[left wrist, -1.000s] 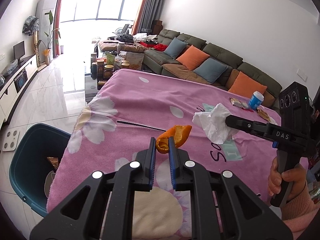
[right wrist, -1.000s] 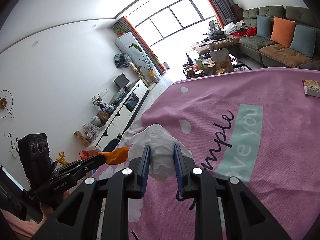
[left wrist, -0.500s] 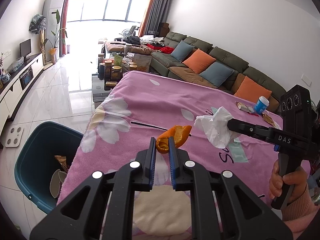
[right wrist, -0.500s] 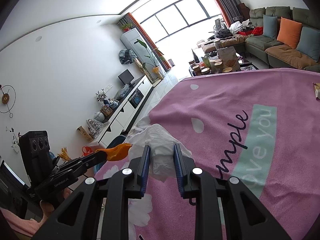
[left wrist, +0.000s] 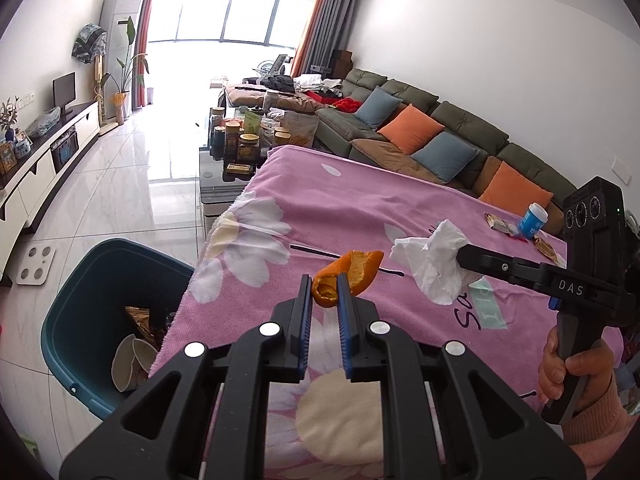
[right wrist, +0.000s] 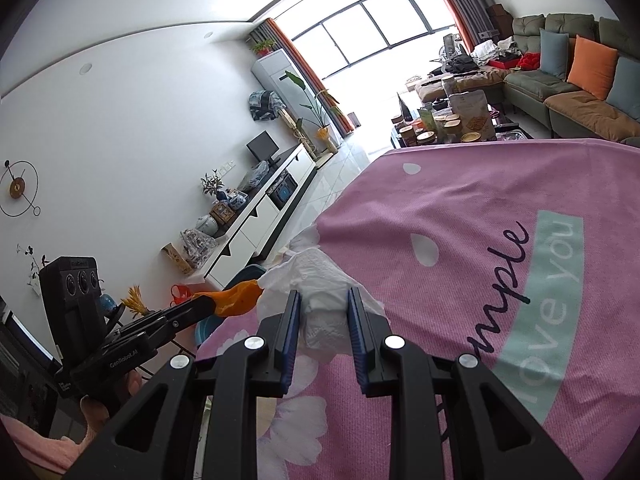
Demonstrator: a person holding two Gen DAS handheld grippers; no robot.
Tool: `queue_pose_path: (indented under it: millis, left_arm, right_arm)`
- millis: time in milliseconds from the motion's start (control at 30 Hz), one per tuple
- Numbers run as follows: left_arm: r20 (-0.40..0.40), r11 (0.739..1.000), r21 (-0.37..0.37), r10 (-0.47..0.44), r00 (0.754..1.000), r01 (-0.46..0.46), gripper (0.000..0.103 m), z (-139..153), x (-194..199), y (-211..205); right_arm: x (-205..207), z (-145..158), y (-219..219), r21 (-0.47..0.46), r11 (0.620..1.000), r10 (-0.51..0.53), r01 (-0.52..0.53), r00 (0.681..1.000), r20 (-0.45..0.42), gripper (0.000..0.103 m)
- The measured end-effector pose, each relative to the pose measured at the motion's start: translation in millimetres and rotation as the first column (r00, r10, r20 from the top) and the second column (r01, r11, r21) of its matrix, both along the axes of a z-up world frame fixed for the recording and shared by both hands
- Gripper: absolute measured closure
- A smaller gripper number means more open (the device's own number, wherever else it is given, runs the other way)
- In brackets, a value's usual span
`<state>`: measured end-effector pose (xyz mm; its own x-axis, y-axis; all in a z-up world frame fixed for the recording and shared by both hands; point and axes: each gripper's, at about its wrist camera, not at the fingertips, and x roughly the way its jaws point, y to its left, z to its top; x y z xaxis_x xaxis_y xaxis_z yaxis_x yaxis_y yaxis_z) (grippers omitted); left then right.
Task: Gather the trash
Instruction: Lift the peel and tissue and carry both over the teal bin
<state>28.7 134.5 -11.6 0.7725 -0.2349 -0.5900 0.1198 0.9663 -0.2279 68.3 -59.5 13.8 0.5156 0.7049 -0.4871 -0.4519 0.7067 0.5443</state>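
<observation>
Peel [left wrist: 347,276] clamped in the left gripper [left wrist: 325,294] and tissue [right wrist: 320,312] squeezed in the right gripper [right wrist: 323,322] both hang over the pink blanket [left wrist: 352,208] beside the bin [left wrist: 80,312], so carry each right above the bin before letting go.

This is a home living room. A long green sofa [left wrist: 460,128] with orange and blue cushions [left wrist: 410,130] stands along one wall, and a low white TV cabinet [left wrist: 48,160] with a small screen [left wrist: 64,88] along the other. A tall window [left wrist: 224,16] with curtains, a potted plant [left wrist: 128,64] and a glossy tiled floor [left wrist: 120,200] complete it — a lived-in, private room.
</observation>
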Motion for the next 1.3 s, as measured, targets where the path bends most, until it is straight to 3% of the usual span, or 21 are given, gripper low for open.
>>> queue_pose_path:
  millis: [767,1300]
  left_arm:
    - [0.005,0.992,-0.005,0.129,0.992,-0.129,0.090,0,-18,48]
    - [0.001,0.959,-0.014,0.283,0.959,-0.283,0.090,-4,-33,109]
  right_arm:
    - [4,8,60,-0.026,0.991,0.134,-0.133,0.991,0.010,0.081]
    - [13,12,138,-0.094,0.960,0.267,-0.265,0.964,0.005,0.081]
